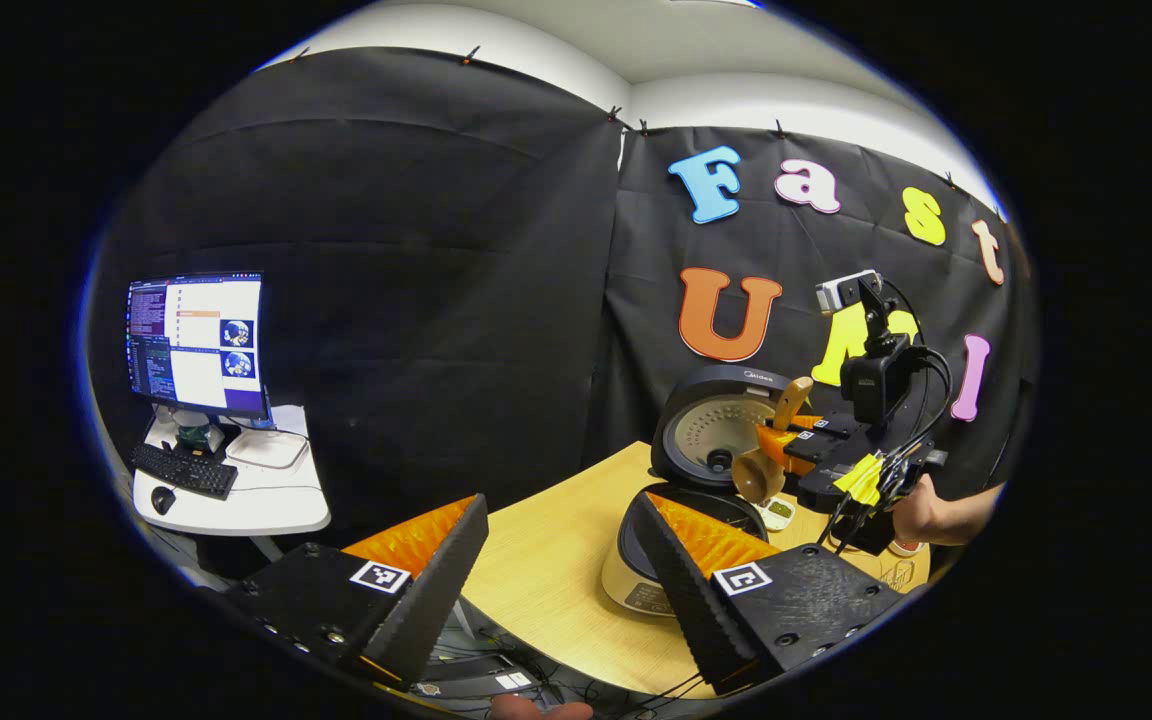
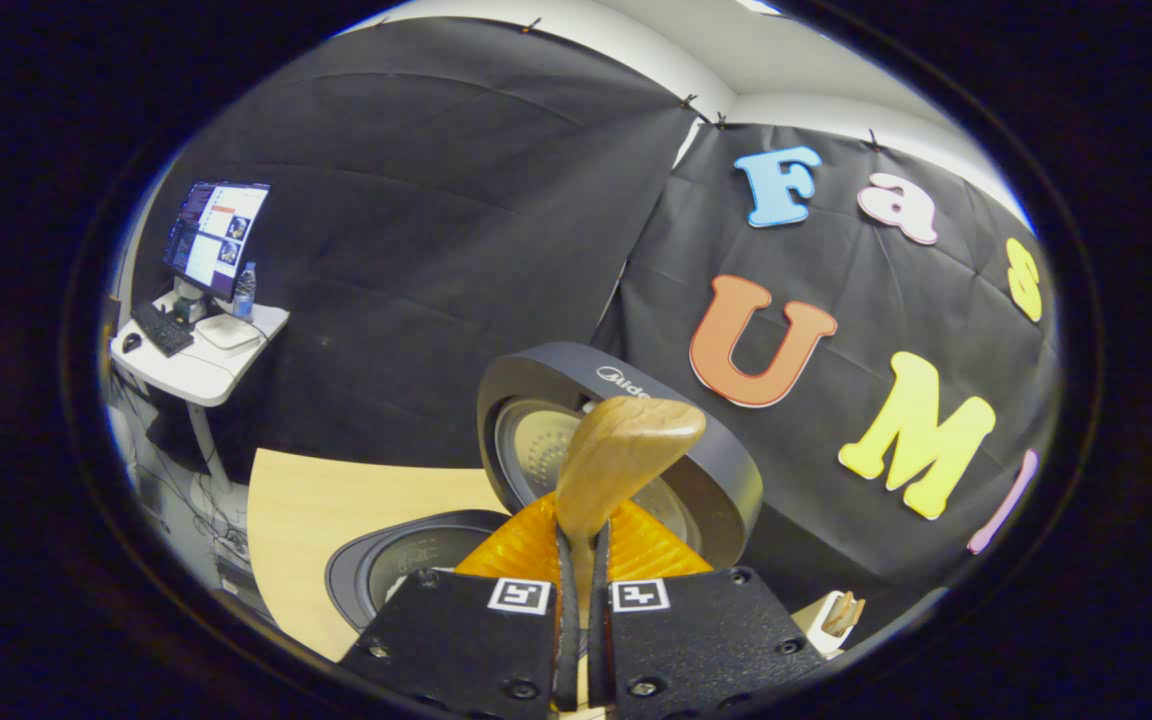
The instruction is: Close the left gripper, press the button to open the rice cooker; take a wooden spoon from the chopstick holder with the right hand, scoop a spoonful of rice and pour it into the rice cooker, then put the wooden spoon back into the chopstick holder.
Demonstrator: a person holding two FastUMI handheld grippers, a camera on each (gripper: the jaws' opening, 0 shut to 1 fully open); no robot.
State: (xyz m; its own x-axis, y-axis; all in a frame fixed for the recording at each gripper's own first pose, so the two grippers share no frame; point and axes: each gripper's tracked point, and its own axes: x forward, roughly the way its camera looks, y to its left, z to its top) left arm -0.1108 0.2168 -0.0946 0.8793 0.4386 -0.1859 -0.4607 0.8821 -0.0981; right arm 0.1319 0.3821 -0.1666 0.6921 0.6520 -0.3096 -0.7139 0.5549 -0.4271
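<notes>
We see the right hand-held gripper pinching the wooden spoon over the open rice cooker on the counter; its bowl contents are hard to make out. The left hand-held gripper hangs spread, holding nothing.

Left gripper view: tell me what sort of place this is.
Likely a recording booth, not a home kitchen: black cloth wall, a monitor on a side desk, and a rice cooker on a wooden table.
</notes>
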